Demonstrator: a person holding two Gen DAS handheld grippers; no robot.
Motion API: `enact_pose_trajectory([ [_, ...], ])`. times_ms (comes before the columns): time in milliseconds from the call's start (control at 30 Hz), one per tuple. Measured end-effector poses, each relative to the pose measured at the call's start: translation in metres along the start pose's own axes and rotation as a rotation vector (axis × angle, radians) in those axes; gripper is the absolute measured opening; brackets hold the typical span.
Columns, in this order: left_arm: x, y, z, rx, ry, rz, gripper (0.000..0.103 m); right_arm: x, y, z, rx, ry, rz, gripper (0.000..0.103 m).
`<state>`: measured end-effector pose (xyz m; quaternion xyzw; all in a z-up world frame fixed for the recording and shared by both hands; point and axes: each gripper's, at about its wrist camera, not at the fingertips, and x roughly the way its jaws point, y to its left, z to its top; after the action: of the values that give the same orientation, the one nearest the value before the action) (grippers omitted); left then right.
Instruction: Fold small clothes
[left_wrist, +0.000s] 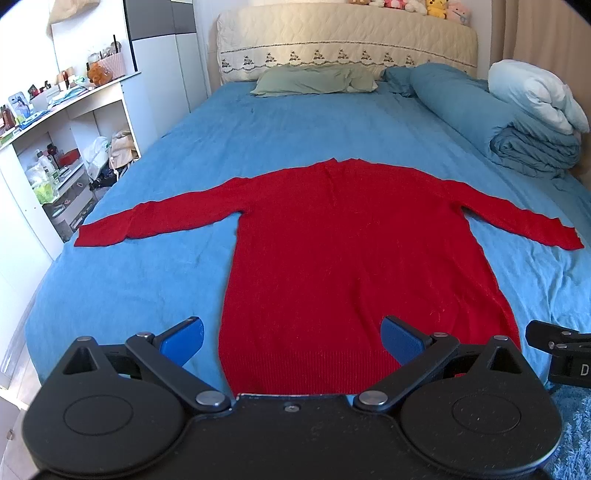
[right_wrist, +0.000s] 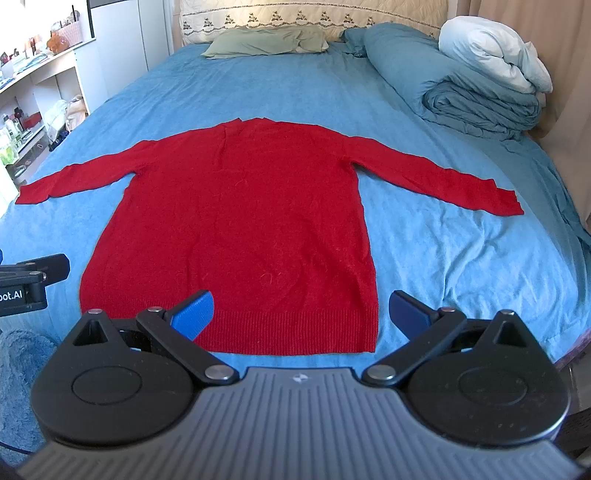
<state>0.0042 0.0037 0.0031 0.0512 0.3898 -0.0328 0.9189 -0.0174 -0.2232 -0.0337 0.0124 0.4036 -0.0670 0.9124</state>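
Wide bed (left_wrist: 207, 140) under a blue sheet, filling both views, quilted cream headboard (left_wrist: 343, 40) at the far end. Red long-sleeved sweater (left_wrist: 332, 236) spread flat and unfolded on the sheet, near the foot of the bed, both sleeves stretched out to the sides, ribbed hem nearest the cameras. Rolled blue duvet (left_wrist: 509, 125) with a white one on top along the far right side; green pillow (left_wrist: 314, 79) by the headboard. White shelving (left_wrist: 62, 122) crowded with small items left of the bed. Left tongs (left_wrist: 291, 334) spread wide, empty, hovering over the hem's left corner. Right tongs (right_wrist: 301, 308) likewise spread wide, empty, over the hem's right corner.
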Motion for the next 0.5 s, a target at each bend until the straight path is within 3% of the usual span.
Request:
enact_pose_trajectory([
  [500,-0.0003,-0.0007,0.0003,0.001,0.0,0.001,0.103,-0.0005,0.0039,0.0006,-0.004,0.0,0.003,0.103],
])
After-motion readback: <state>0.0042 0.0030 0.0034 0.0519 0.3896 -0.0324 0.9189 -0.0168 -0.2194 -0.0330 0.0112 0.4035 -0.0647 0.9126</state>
